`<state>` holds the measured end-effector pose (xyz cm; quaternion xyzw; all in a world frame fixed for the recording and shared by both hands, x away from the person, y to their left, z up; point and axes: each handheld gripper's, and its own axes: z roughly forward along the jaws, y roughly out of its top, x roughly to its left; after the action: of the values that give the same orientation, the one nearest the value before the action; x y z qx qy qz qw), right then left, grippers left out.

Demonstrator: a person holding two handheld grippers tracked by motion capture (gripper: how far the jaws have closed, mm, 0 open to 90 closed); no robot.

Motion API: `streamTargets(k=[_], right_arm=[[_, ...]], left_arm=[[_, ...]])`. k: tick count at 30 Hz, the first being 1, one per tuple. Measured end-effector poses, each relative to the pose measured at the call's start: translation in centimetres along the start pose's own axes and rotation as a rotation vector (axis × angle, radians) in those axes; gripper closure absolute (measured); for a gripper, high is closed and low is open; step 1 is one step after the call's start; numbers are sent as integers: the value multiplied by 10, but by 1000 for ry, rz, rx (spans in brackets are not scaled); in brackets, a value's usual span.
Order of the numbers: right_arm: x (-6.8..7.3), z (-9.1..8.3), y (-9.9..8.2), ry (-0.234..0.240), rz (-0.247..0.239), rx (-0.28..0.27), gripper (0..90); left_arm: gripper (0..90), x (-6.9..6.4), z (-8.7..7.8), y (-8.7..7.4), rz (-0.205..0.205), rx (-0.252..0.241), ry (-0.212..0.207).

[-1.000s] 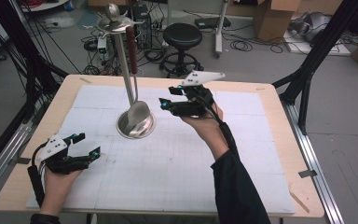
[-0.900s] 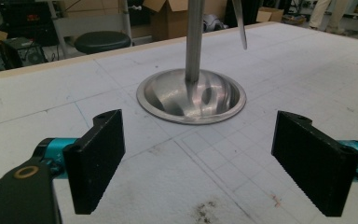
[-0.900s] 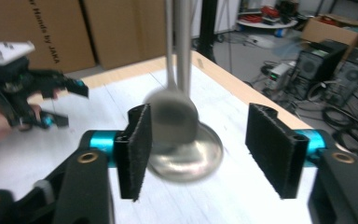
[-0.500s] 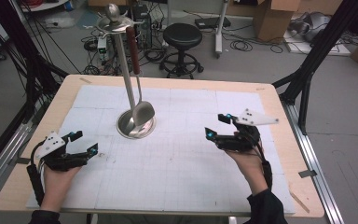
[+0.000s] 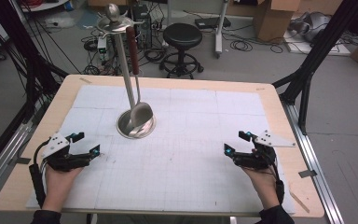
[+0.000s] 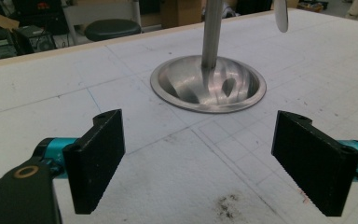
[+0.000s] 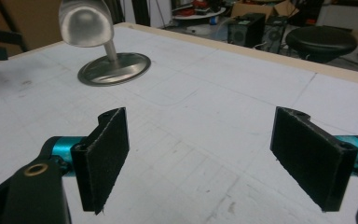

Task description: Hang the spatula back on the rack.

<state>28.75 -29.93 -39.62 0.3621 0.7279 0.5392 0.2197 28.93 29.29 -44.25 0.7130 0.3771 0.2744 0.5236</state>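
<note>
The right claw (image 7: 198,158) rises from the bottom of the right gripper view with its two black jaws set wide apart and nothing between them. Teal fittings sit behind each jaw. Below them lies the white gridded sheet (image 7: 205,107) that covers the desk (image 7: 270,57), whose pale wooden edge runs along the far side. Toward the upper left a round metal base (image 7: 114,68) rests on the sheet, with a thin post rising from it. A shiny ladle bowl (image 7: 86,22) hangs just above that base. Beyond the desk stands a black stool (image 7: 324,42), with boxes and equipment behind it.
</note>
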Motion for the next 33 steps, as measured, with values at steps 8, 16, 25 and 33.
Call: streamTargets(k=[8,16,25,33], right_arm=[[-5,-6,-7,-30,-3,2,177],[-15,-12,-18,-98,37,-22,175],[-20,-8,-23,-112,48,5,175],[-27,-8,-26,-123,68,23,175]], left_arm=[[178,-1,8,-2,0,2,1],[178,-1,8,-2,8,6,8],[178,-1,8,-2,16,10,-3],[178,-4,8,-2,19,22,-13]])
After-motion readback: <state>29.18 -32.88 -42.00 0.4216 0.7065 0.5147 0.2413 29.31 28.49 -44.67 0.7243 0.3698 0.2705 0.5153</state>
